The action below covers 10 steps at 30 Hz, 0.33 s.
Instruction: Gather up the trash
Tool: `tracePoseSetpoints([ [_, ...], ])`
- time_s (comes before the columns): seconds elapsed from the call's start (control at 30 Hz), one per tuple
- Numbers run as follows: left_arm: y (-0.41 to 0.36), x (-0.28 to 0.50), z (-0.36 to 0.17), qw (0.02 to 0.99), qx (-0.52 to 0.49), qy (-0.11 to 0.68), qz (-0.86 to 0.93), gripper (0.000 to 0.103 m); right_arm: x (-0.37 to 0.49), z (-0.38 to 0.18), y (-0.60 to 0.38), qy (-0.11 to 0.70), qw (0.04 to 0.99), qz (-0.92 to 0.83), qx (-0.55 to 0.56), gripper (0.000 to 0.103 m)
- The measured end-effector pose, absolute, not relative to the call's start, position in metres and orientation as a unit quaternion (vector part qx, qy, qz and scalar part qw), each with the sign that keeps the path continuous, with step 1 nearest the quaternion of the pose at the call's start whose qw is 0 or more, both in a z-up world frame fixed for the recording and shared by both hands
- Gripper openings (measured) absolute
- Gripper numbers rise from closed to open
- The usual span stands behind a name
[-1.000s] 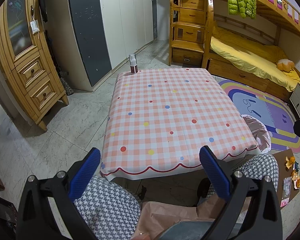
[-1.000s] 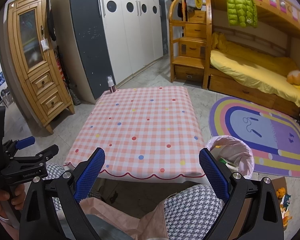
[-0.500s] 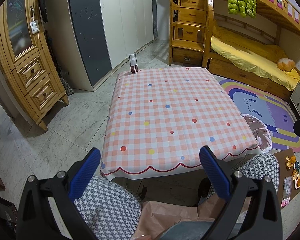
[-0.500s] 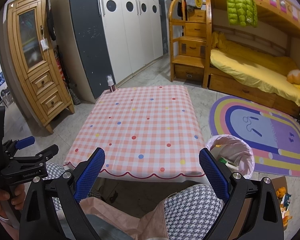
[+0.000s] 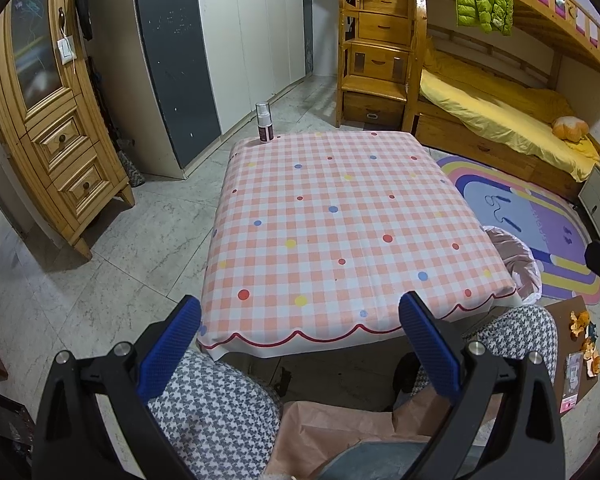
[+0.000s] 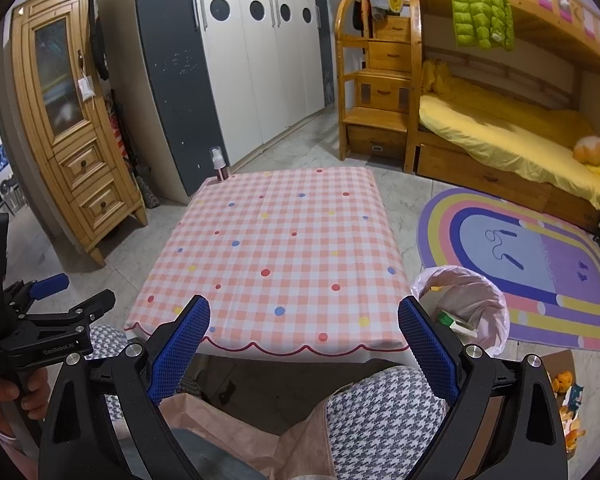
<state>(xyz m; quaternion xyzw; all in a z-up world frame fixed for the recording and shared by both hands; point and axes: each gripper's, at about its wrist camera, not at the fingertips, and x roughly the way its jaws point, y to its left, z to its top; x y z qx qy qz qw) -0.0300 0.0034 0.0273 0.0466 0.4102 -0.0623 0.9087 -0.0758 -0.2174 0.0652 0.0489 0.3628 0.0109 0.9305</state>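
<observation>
Pink-lined bin [image 6: 466, 308] beside table [image 6: 276, 256] right edge holds green-white cartons [image 6: 456, 322]. Spray bottle [image 6: 219, 165] at far-left corner, label unreadable. Left gripper [image 5: 300, 334], right gripper [image 6: 302, 338]: jaws spread, empty.

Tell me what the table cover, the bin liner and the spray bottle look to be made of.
Table cover: likely wipeable vinyl or oilcloth; smooth, printed checks, stiff scalloped hem. Bin liner: thin pink plastic film, crinkled and translucent. Spray bottle: probably plastic with a clear cap; too small to be sure.

No visible change; left tongs [image 5: 300, 332], right tongs [image 6: 304, 328] unmoved, spread wide.
</observation>
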Motion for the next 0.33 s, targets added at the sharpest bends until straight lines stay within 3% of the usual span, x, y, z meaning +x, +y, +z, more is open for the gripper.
tracePoseSetpoints([
  [0.33, -0.01, -0.009, 0.018, 0.91, 0.058, 0.403, -0.08, 0.096, -0.08, 0.046, -0.289, 0.346, 0.931, -0.093, 0.07, 0.094],
])
